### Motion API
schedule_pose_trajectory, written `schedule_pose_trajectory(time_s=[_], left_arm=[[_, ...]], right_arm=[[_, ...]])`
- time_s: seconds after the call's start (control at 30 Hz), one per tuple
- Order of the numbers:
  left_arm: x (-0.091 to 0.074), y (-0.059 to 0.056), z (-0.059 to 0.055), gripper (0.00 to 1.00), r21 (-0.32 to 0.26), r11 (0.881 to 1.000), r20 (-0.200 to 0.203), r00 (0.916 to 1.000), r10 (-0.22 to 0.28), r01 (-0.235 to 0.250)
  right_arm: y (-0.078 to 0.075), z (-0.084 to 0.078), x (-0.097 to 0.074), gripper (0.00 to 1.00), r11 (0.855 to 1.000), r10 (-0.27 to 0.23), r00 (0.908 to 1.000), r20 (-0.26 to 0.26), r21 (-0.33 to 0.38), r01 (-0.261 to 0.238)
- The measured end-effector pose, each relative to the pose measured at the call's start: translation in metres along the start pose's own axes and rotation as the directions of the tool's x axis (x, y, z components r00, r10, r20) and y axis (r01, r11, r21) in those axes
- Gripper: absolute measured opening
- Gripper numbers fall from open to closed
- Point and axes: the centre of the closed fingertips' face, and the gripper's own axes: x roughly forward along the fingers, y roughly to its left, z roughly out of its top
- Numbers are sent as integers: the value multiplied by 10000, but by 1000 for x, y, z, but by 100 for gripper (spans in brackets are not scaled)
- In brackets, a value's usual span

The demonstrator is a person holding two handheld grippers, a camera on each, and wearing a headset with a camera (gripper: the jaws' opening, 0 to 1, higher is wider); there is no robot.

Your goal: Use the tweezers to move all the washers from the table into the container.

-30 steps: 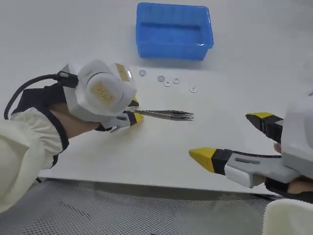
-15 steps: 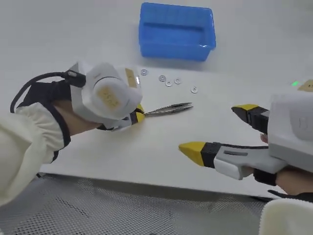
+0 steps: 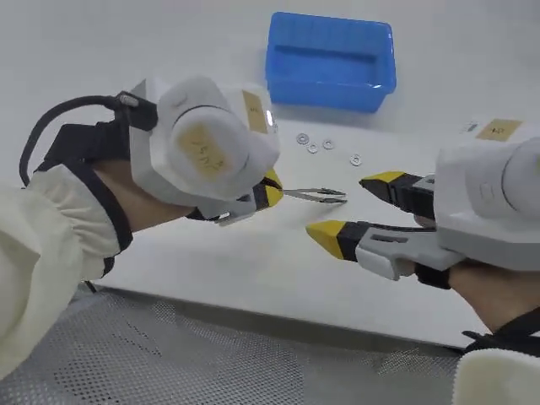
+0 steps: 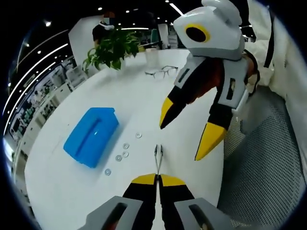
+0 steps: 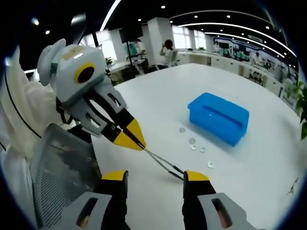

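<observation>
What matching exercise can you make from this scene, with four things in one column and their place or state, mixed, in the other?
1 tweezers
2 container
3 washers
4 right gripper

A open, close to the tweezers' tips
B blue, at the table's far side
C loose on the table before the container
D clamped in the left gripper

Pairs: 1-D, 2-B, 3-C, 4-A

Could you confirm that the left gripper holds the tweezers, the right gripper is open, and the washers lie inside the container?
Not quite: the left gripper view shows the washers on the table, beside the container. The left gripper does hold the tweezers, and the right gripper is open.
</observation>
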Motion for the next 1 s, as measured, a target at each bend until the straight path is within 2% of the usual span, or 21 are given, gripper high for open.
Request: schedule_pose_trajectory(time_s=[0.1,0.17,0.2,0.3,0.37,0.47,0.63,0.77,0.87,0.93,0.97,1.0], left_arm=[[-8,-4,8,0,44,10000,1,10000,60,-60],[-10,-7,12,0,-62,10000,2,10000,1,-1],[-10,-8,14,0,-127,9999,-6,10000,-49,49],[-12,-12,19,0,-108,9999,-13,10000,-80,80],[-12,-11,18,0,-15,10000,-32,10000,-65,65],[-16,-13,20,0,150,9998,4,9999,-163,163],[-21,-16,23,0,644,9973,-54,9993,-357,360],[-21,-14,27,0,698,9966,21,9990,-447,445],[-21,-14,29,0,806,9957,69,9989,-467,460],[-20,-14,28,0,842,9956,65,9991,-412,406],[-20,-13,30,0,940,9950,227,9991,-349,326],[-20,-13,28,0,849,9957,191,9991,-375,358]], right_arm=[[6,1,4,36,9987,344,9994,-41,-372,-346],[10,-1,7,27,9945,679,9972,-304,-782,-701],[9,-1,9,24,9936,615,9975,-352,-924,-646],[9,1,17,21,9850,723,9963,-471,-1533,-788],[10,3,18,20,9787,814,9952,-544,-1847,-902],[10,9,21,20,9607,899,9940,-619,-2579,-1029],[22,17,26,14,9362,1473,9872,-612,-3133,-1591],[27,17,29,8,9219,1515,9851,-811,-3479,-1704],[25,19,31,4,9081,1296,9888,-743,-3916,-1484],[24,18,33,4,9083,1237,9892,-789,-3925,-1449],[23,17,34,3,9114,1163,9901,-791,-3876,-1380],[23,17,34,3,9080,1167,9900,-796,-3952,-1389]])
